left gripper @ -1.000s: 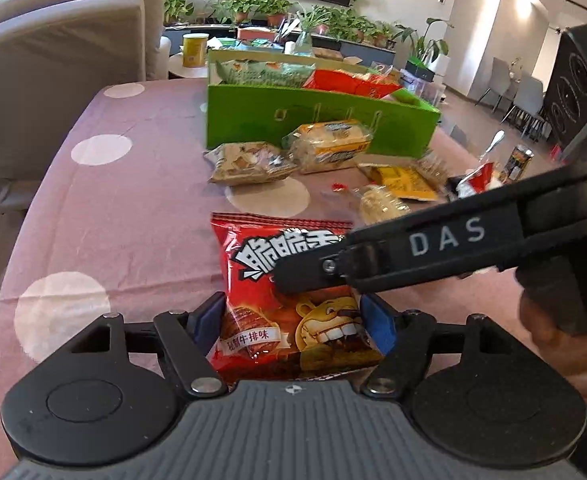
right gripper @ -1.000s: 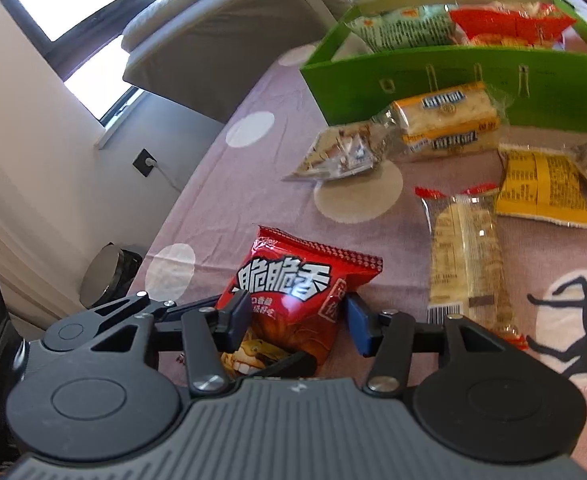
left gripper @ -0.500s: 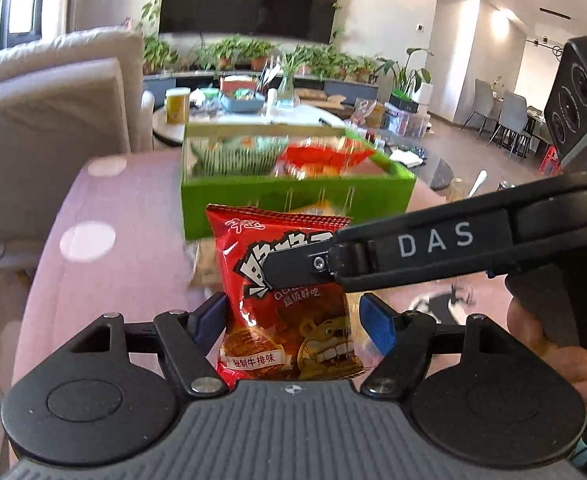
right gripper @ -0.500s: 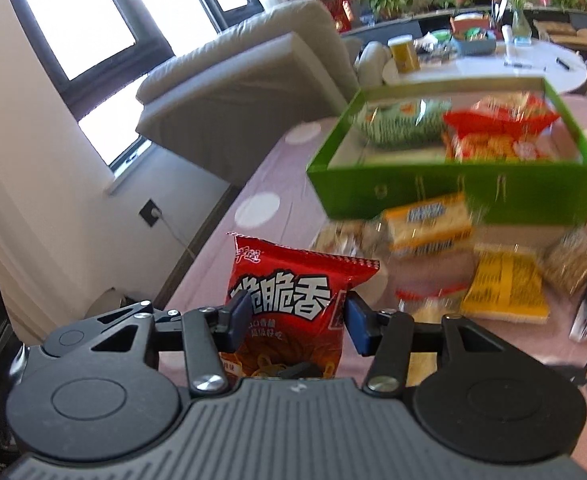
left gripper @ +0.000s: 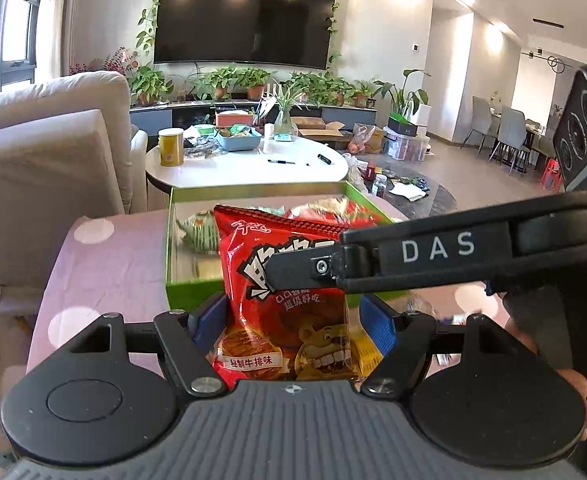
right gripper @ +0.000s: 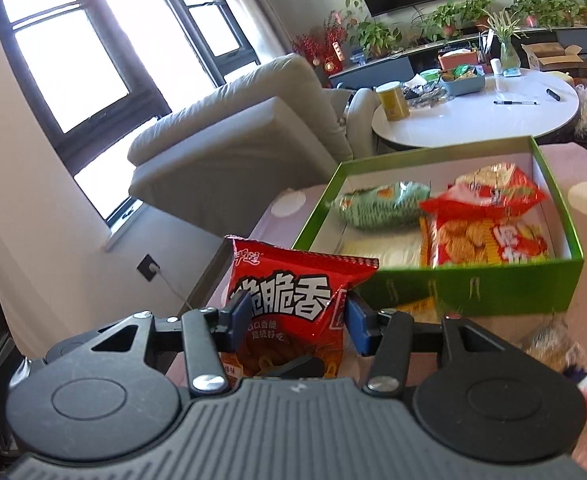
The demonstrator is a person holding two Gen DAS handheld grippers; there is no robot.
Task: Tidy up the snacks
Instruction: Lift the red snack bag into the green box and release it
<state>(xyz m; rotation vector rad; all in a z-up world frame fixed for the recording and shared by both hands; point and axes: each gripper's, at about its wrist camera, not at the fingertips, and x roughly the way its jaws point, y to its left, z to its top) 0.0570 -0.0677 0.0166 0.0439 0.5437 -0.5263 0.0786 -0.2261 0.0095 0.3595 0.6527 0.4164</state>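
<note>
The right gripper [right gripper: 293, 322] holds a red snack bag [right gripper: 293, 304] between its two blue pads, which press on the sides of the bag, so it is closed on the bag. In the left wrist view the same bag [left gripper: 285, 312] stands upright between the pads of the left gripper [left gripper: 291, 322]. The left pad touches the bag edge; on the other side I cannot tell if the pad presses or only stands close. The bag seems to be carried by both grippers together, and the dark finger of the right gripper crosses in front of it. A person's hand [left gripper: 573, 380] shows at the right edge, around the handle.

The bag hangs in the air, above the pink tablecloth [left gripper: 105, 264] with white dots, just before the near wall of the green box [right gripper: 473, 288]. It is not yet over the opening.

Inside the box there are already a pale green packet [right gripper: 385, 204] and two red and orange packets [right gripper: 489, 232], so part of the sorting is done. Some other packets still lie on the cloth near the box, blurred at the lower right of the right wrist view. My judgement: the work is about in the middle, and this bag must still go over the wall and be let go inside.
</note>
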